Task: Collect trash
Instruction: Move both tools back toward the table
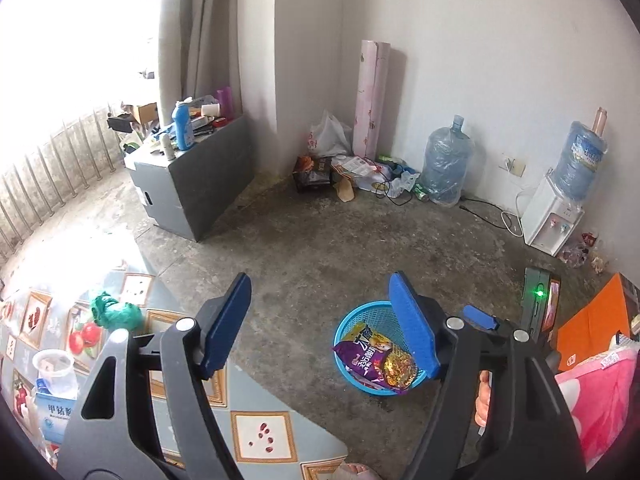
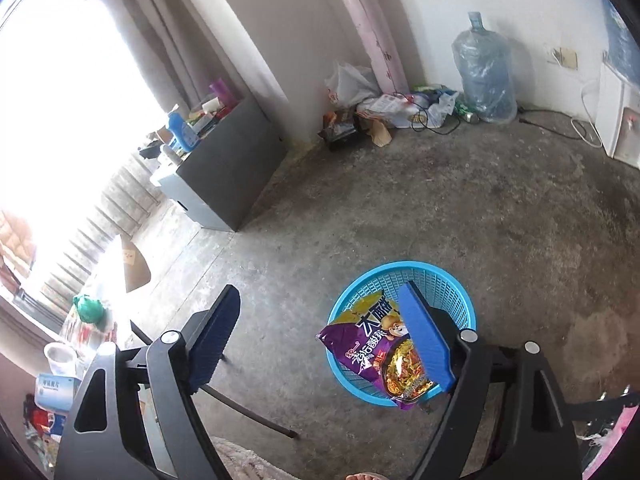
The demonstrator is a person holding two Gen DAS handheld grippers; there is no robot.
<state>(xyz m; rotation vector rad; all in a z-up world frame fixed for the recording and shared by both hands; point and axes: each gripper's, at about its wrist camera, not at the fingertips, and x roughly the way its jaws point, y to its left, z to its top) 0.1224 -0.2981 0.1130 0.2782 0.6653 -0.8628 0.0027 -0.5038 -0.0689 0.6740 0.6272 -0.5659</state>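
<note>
A: Trash item first. We see a purple instant-noodle packet (image 2: 380, 356) lying in the blue mesh basket (image 2: 448, 280) on the concrete floor (image 2: 440, 200), tilted, one end poking over the near rim.

B: Same in the left wrist view: noodle packet (image 1: 376, 364) in the basket (image 1: 356, 316). So we'd call that one collected.

A: Handling? We judge it light, a crinkly film wrapper, slippery, probably a stiff noodle block inside. If it needs reseating, we'd pinch a flat sealed edge, not the bulging middle.

B: Tongs state. Left tongs (image 1: 320, 328) stand wide apart, nothing between the blue pads, only floor and basket behind them.

A: Right tongs (image 2: 320, 340) also spread wide and empty; the packet sits behind the right pad, not gripped. Both are well above the basket, angled down at it.

B: Remaining trash candidates, as we judge it: on the tabletop (image 1: 260, 436) with the fruit-print cloth there is a crumpled green bag (image 1: 114, 314), a clear plastic cup (image 1: 54, 368) and a blue-white box (image 1: 52, 416).

A: Green bag (image 2: 90, 308) looks soft and very light, so grab the bunched middle. The cup (image 2: 60, 356) is thin and crushable; take the rim gently.

B: Further out: a grey cabinet (image 1: 200, 184) with bottles on top, a litter pile in the corner, a water jug (image 1: 446, 164), a dispenser (image 1: 552, 216). Not labelling those as targets.
</note>
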